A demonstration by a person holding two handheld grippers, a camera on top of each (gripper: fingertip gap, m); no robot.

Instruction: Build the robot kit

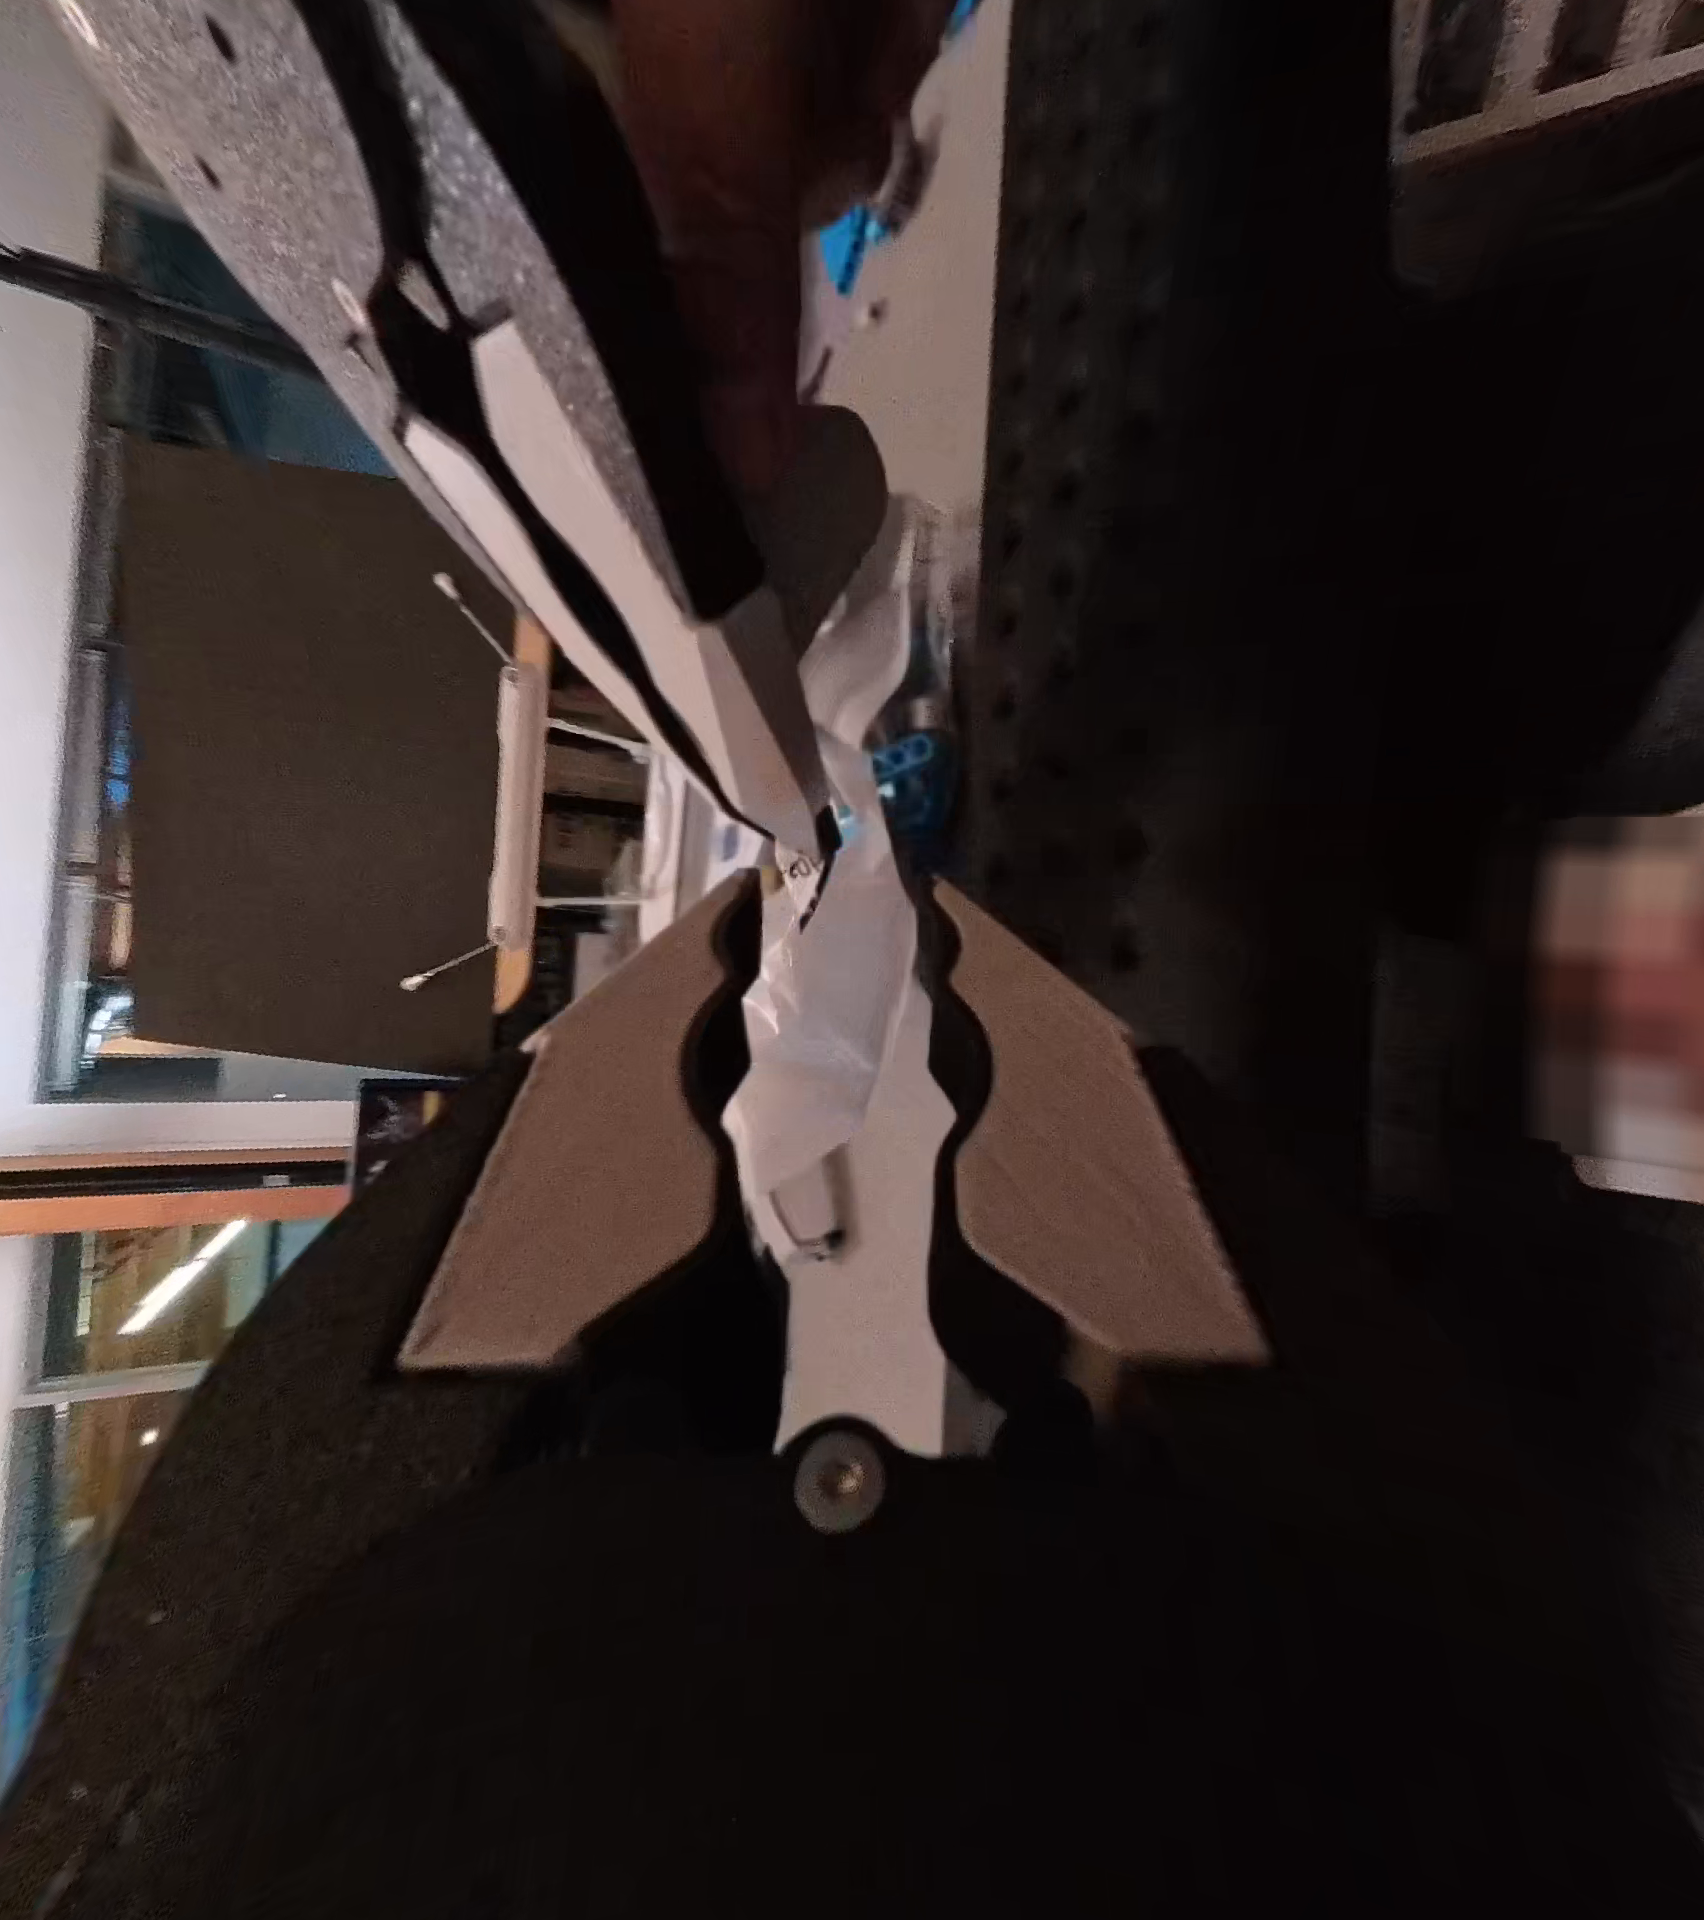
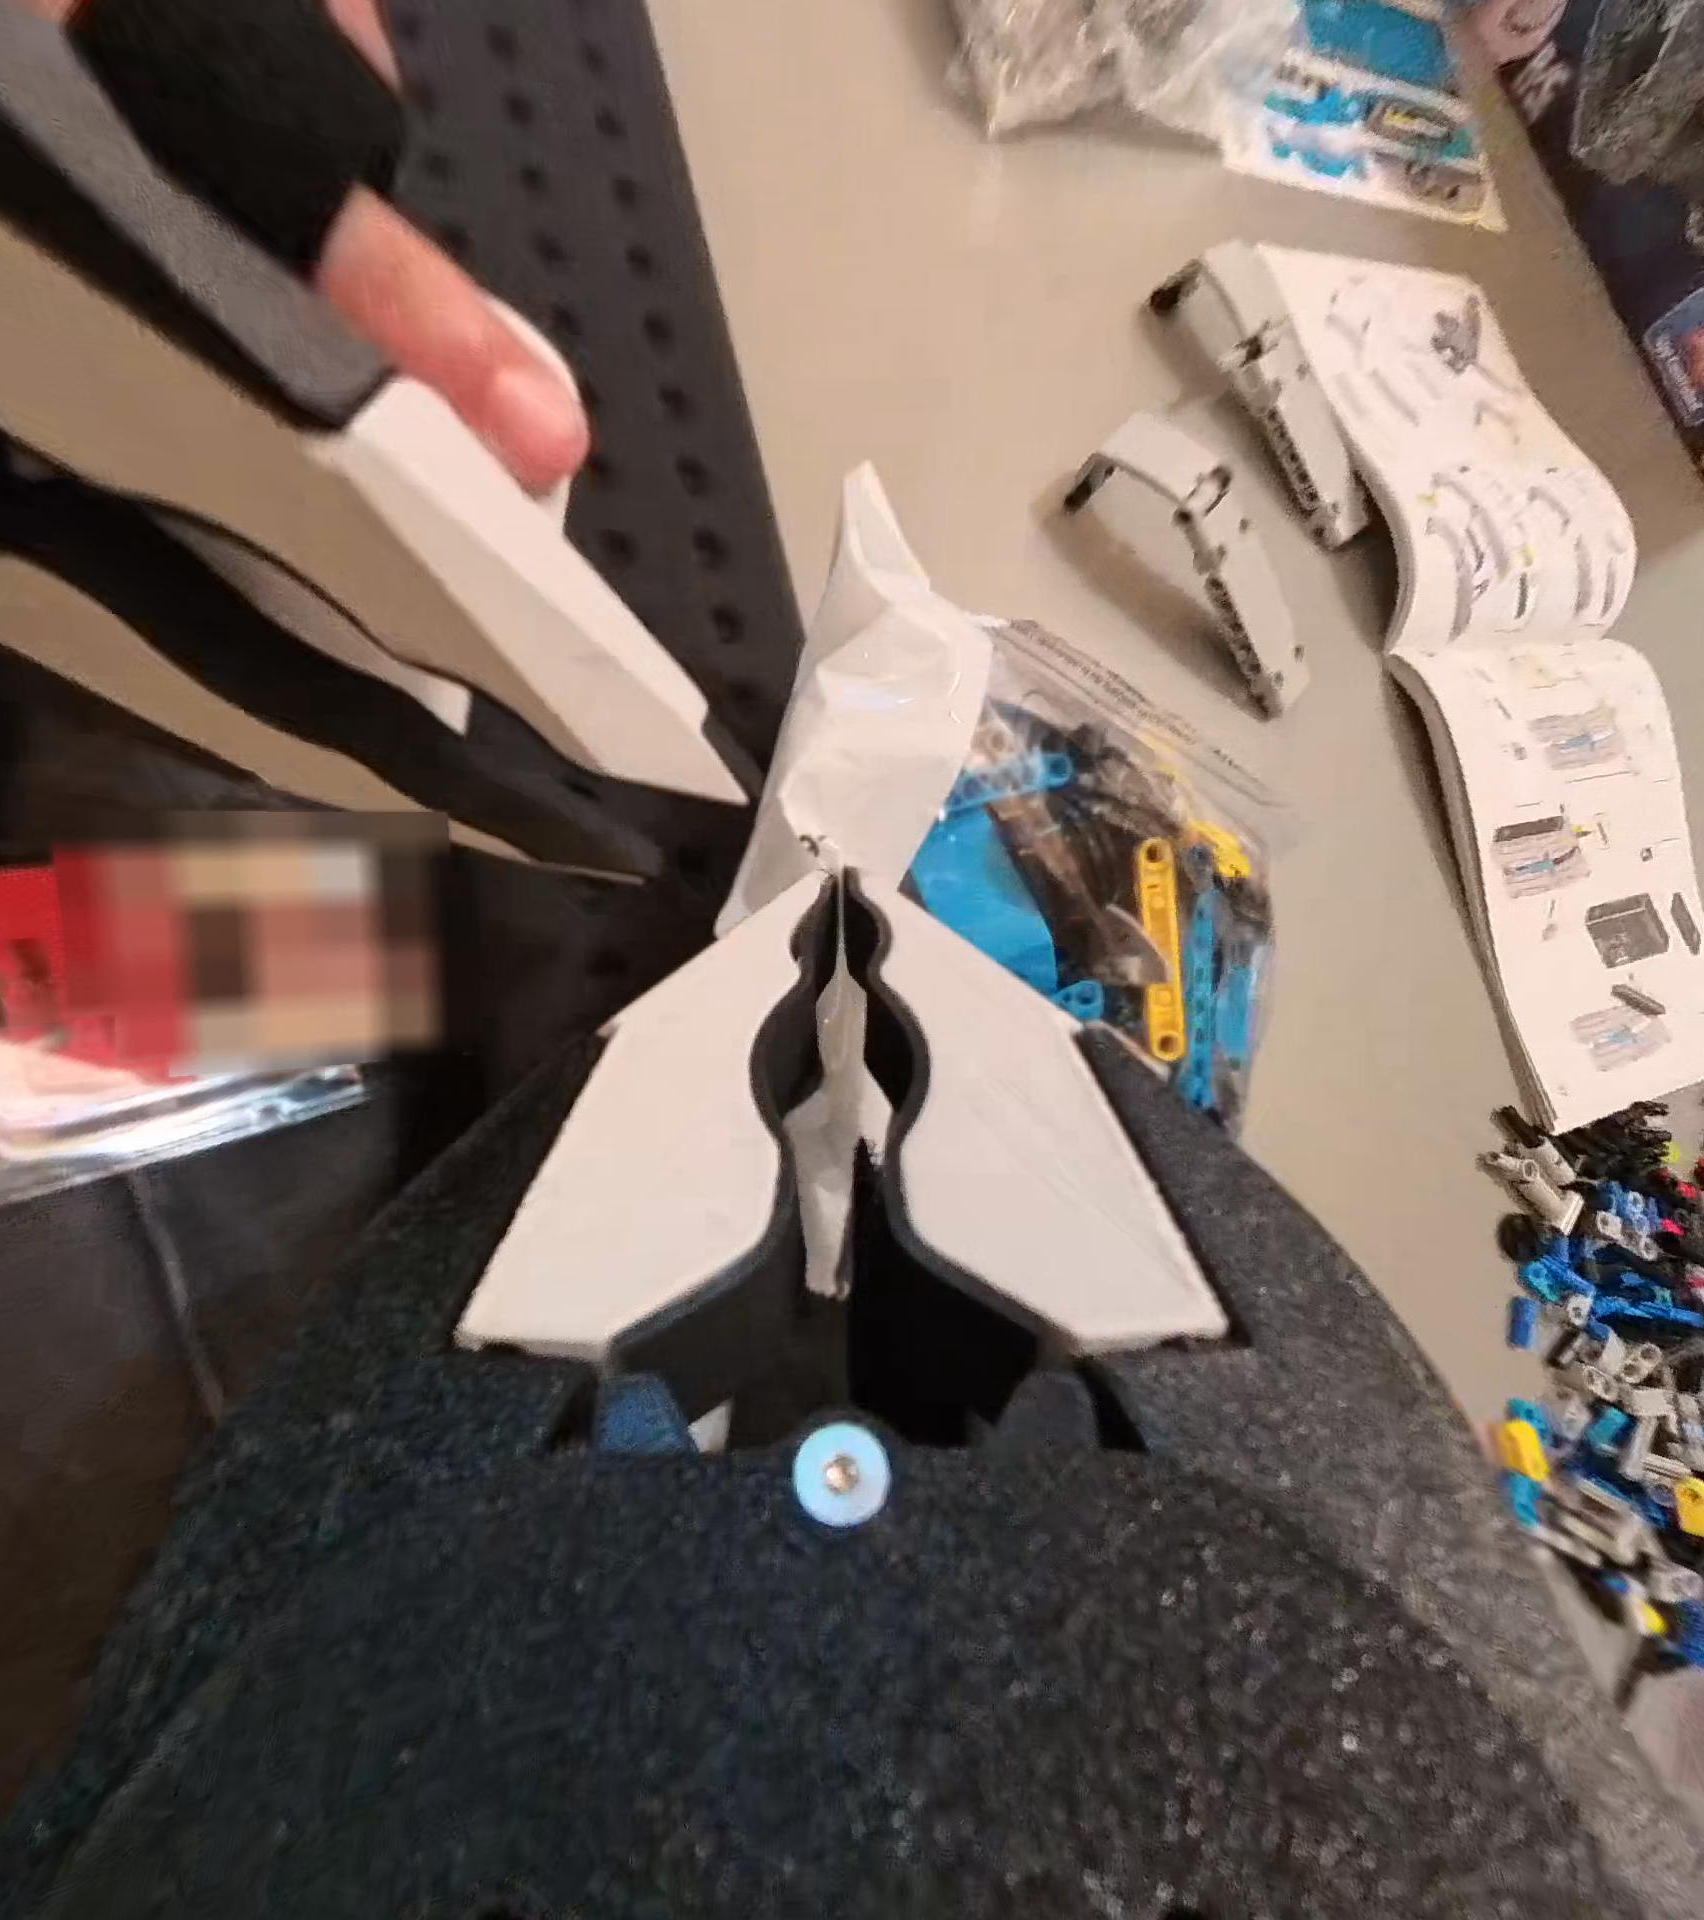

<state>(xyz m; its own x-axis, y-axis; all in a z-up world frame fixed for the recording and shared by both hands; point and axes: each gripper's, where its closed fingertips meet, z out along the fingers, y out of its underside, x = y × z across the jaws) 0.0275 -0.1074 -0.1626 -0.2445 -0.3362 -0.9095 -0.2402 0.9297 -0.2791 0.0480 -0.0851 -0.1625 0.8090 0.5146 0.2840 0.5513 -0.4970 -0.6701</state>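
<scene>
Both hand-held grippers pinch the same plastic bag of small parts (image 2: 1066, 831): the right hand-held gripper (image 2: 832, 883) is clamped on its white top edge, the left hand-held gripper (image 1: 843, 894) just beside it. Bag body hangs ahead, over the worktop (image 2: 931, 312). Best grips sit close together, pulled evenly.
</scene>
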